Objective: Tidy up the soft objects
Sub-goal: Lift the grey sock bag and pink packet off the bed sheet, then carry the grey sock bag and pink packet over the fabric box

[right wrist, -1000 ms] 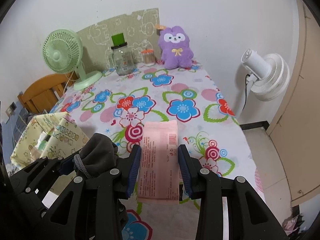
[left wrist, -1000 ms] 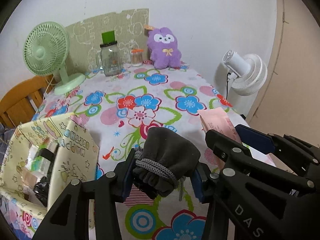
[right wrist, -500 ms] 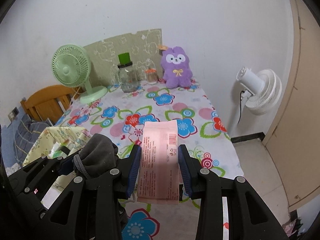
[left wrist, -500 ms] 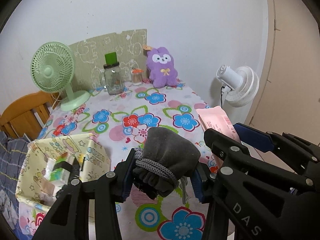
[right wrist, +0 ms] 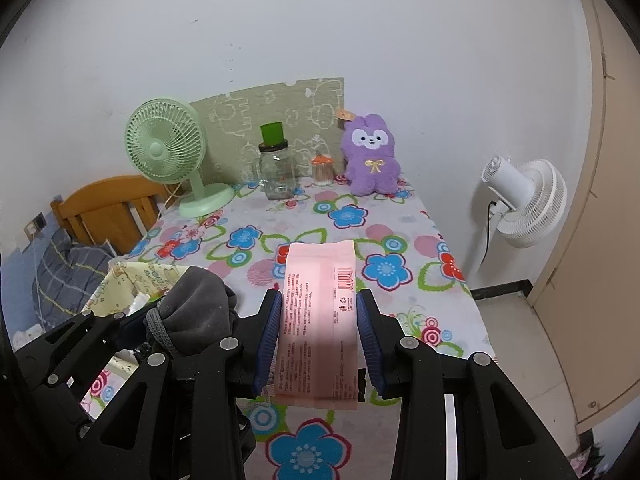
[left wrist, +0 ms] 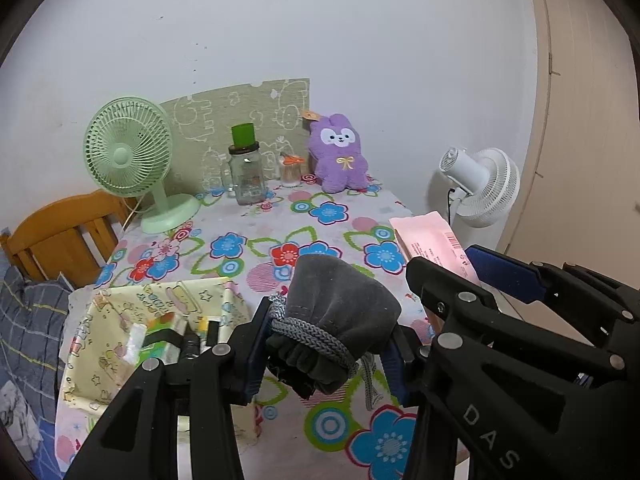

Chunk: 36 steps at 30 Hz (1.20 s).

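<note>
My left gripper is shut on a grey drawstring pouch and holds it above the near edge of the flowered table. My right gripper is shut on a flat pink packet, held beside the left one; the packet also shows in the left wrist view, the pouch in the right wrist view. A purple plush rabbit sits at the table's far edge. A pale yellow fabric box with items inside stands at the table's near left.
A green desk fan, a glass jar with a green cup on it and a small toothpick jar stand at the back. A white floor fan is right of the table. A wooden chair is left.
Both grippers have risen and pulled back from the table with the pouch and the packet still held. The table now looks farther away and more of the wall shows.
</note>
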Tool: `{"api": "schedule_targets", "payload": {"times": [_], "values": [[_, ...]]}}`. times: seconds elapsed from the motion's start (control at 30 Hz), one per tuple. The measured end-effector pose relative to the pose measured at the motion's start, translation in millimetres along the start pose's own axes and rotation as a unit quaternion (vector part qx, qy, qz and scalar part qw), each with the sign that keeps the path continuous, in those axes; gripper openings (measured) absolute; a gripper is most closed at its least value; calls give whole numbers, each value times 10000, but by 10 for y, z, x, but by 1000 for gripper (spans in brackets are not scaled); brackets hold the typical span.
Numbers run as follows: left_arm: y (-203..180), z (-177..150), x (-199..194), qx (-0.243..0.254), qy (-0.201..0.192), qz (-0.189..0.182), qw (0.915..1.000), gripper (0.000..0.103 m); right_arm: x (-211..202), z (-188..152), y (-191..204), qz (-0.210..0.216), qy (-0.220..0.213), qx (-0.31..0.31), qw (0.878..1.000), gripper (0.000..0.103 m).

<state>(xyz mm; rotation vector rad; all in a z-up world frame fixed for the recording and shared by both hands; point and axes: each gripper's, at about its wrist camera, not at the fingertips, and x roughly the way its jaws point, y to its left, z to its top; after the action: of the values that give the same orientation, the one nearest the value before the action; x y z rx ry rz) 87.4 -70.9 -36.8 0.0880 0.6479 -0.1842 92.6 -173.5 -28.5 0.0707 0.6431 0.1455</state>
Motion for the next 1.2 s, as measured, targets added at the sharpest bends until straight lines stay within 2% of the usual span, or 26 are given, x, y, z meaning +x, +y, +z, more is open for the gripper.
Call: {"api": "schedule_targets", "payload": {"times": [0.47,1.2], "values": [[414,-13,-49,-149,-36,91,9998,50,78,58,396,140,10,-155,9998,42],[1191,-77,109,-442,135,488,9977,50,500,165,1124,509,208,-457,9974,42]]}}
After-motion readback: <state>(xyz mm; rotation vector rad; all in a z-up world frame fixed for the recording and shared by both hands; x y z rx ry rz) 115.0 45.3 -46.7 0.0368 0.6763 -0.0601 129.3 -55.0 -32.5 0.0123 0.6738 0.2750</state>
